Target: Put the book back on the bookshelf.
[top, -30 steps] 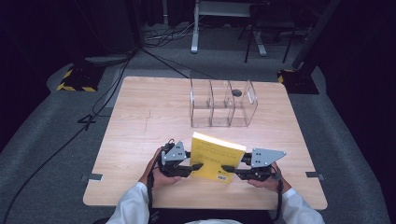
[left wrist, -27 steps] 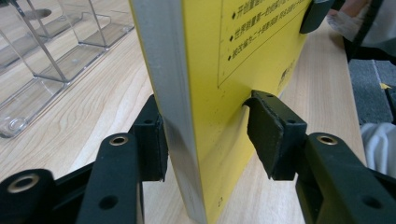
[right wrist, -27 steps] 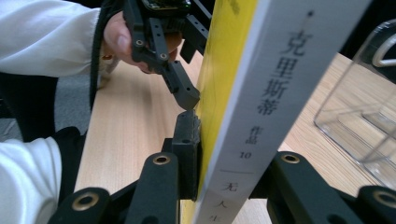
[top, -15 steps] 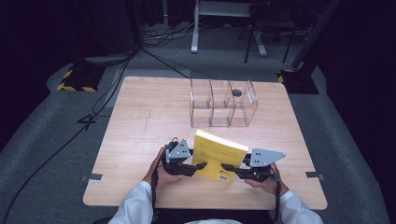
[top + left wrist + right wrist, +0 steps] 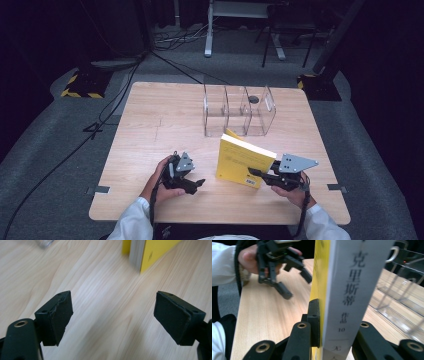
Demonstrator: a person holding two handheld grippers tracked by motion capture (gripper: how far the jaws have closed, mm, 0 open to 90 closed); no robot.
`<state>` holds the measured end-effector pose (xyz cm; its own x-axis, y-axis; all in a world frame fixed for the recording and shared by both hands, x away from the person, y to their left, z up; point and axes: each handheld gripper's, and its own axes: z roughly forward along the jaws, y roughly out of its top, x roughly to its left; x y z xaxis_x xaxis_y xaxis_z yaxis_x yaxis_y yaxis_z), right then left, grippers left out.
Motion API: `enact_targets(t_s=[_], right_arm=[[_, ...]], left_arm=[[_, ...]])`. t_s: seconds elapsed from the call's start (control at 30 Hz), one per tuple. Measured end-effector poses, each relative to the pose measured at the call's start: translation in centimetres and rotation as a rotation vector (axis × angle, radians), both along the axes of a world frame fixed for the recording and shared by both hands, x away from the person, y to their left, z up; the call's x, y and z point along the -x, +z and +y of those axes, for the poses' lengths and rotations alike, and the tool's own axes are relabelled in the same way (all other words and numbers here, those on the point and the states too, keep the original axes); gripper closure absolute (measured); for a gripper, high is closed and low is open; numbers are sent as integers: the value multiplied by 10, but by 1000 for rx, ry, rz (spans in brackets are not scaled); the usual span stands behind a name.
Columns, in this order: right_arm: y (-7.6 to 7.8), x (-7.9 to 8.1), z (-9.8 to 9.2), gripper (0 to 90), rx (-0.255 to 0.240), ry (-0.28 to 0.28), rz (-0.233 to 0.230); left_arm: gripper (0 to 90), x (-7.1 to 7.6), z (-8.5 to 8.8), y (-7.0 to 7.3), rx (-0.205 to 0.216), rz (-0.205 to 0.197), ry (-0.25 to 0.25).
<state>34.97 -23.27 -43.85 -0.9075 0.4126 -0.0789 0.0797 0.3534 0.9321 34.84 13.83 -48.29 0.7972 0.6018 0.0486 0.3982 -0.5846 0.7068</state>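
A yellow paperback book (image 5: pixel 244 161) stands on edge, tilted, on the wooden table (image 5: pixel 160 120) at the front right. My right gripper (image 5: pixel 256 173) is shut on its lower corner. In the right gripper view the pads clamp the book's white spine (image 5: pixel 352 290) and yellow cover (image 5: pixel 319 270). My left gripper (image 5: pixel 198 184) rests low at the front, left of the book and apart from it. Its jaws have just been opening and now stand open over bare wood (image 5: pixel 112 317), with nothing between them. The book (image 5: pixel 152 250) lies beyond them.
A clear acrylic organizer (image 5: pixel 240 111) with three compartments stands behind the book, near the table's far edge; its walls appear as the organizer (image 5: pixel 397 302) to the right. A small dark hole (image 5: pixel 253 99) lies behind it. Cables cross the floor at the left.
The left gripper has let go of the book, opened and drawn away to the left and down. The book now stands more upright in the right gripper alone.
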Motion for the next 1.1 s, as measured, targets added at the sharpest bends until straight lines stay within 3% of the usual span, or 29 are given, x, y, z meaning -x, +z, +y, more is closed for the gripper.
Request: enact_targets(t_s=[0.1,0.23,0.37,0.47,0.63,1.1], right_arm=[[1,-2,-9,760,-3,-67,-11],[2,-6,-20,761,-14,-127,-17],[3,-8,-29,761,-13,-157,-24],[4,-9,-34,761,-7,-182,-37],[5,-13,-42,761,-26,-217,-32],[18,-14,-64,762,-87,-327,-85]], left_arm=[[164,7,16,-8,-37,22,52],[164,15,33,-13,-16,59,112],[164,18,40,-17,-21,65,143],[162,19,43,-19,5,87,157],[149,19,43,-22,26,68,163],[145,18,41,-22,29,72,184]])
